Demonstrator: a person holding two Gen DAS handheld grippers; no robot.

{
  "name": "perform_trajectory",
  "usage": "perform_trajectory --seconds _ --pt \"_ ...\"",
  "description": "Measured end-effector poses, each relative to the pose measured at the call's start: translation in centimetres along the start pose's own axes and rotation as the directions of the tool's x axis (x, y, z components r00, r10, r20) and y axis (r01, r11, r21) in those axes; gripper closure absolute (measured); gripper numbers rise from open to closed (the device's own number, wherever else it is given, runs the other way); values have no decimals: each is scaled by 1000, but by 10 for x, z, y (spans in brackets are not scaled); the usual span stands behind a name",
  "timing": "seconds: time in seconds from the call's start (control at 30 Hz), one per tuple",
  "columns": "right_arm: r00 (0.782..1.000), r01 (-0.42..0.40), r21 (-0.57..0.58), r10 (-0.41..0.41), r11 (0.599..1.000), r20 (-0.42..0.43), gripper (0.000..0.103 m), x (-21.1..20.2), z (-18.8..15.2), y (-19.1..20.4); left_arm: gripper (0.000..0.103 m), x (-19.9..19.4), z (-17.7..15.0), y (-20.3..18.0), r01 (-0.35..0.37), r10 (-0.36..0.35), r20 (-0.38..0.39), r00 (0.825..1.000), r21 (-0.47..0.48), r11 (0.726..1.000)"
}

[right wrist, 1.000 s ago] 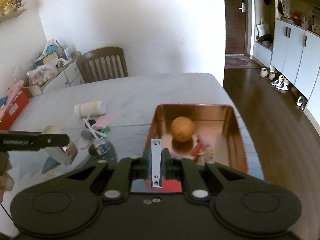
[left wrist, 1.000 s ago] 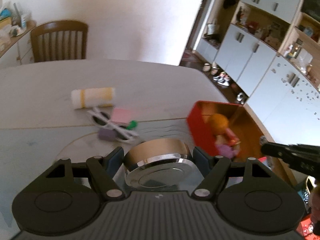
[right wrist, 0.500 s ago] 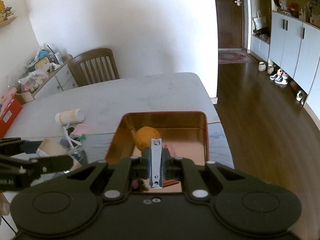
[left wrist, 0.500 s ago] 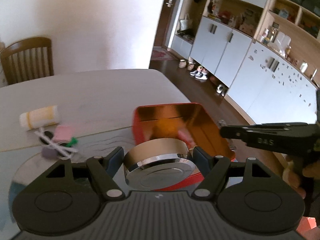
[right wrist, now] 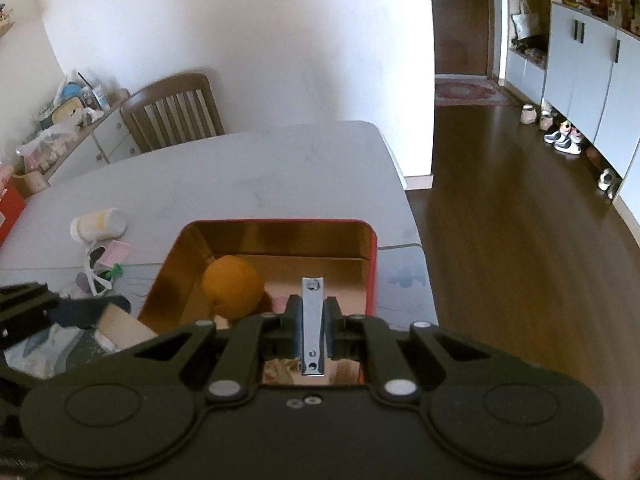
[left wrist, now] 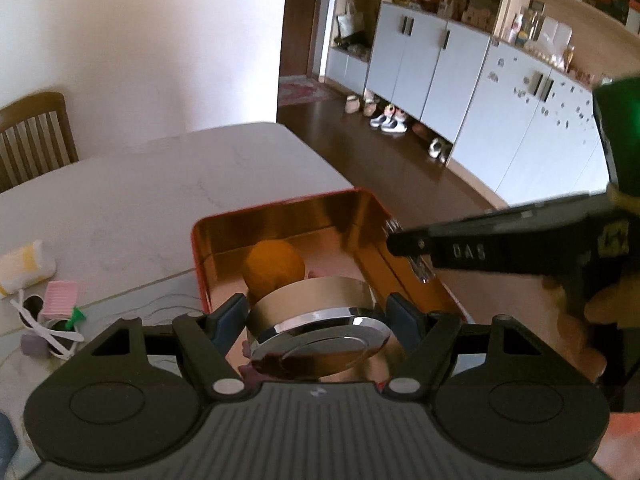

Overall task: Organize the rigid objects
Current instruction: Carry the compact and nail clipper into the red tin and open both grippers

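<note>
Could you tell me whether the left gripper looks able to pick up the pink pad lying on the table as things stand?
Probably not yet: the left gripper is shut on the round tin above the red box. The pink pad lies uncovered, off to its left.

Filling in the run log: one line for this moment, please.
left gripper: shut on round tin, over red box | right gripper: shut on nail clipper, over box | orange in box

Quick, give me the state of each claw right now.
Left claw: closed on the round metal tin.
Right claw: closed on the nail clipper.
</note>
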State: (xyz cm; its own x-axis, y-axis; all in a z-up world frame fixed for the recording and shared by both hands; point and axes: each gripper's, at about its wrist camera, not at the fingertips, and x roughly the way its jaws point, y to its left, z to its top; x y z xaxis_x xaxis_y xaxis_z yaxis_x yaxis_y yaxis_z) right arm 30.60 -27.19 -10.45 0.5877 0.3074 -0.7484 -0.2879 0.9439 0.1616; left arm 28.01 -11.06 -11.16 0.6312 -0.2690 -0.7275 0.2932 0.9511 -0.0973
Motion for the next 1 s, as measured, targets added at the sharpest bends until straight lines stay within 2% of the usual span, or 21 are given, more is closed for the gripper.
perform_trajectory --seconds 0.23,0.4,0.43,0.47,0.83,0.9,1.0 --pt "999 -12 -52 10 999 -41 92 27 14 3 27 22 5 -14 6 -5 -18 1000 55 998" --pt "996 -18 -85 10 996 -83 92 45 16 4 29 38 4 -9 4 -2 -50 999 35 999" --pt "996 -18 -93 9 995 -89 92 48 15 4 40 39 4 -8 5 -4 -54 999 30 1000" --pt "996 -17 -104 7 994 -94 92 50 15 5 56 42 4 -6 10 -8 -67 998 24 1000" --pt "991 -19 -151 -1 988 -134 92 65 17 7 56 55 -2 -1 -8 7 -128 992 -5 1000" --pt "991 -24 -153 3 988 -135 90 65 17 7 56 55 -3 0 -7 6 -132 991 -9 1000" --pt "992 -20 -144 2 989 -124 82 62 19 5 55 54 -2 -2 -9 8 -134 991 -8 1000"
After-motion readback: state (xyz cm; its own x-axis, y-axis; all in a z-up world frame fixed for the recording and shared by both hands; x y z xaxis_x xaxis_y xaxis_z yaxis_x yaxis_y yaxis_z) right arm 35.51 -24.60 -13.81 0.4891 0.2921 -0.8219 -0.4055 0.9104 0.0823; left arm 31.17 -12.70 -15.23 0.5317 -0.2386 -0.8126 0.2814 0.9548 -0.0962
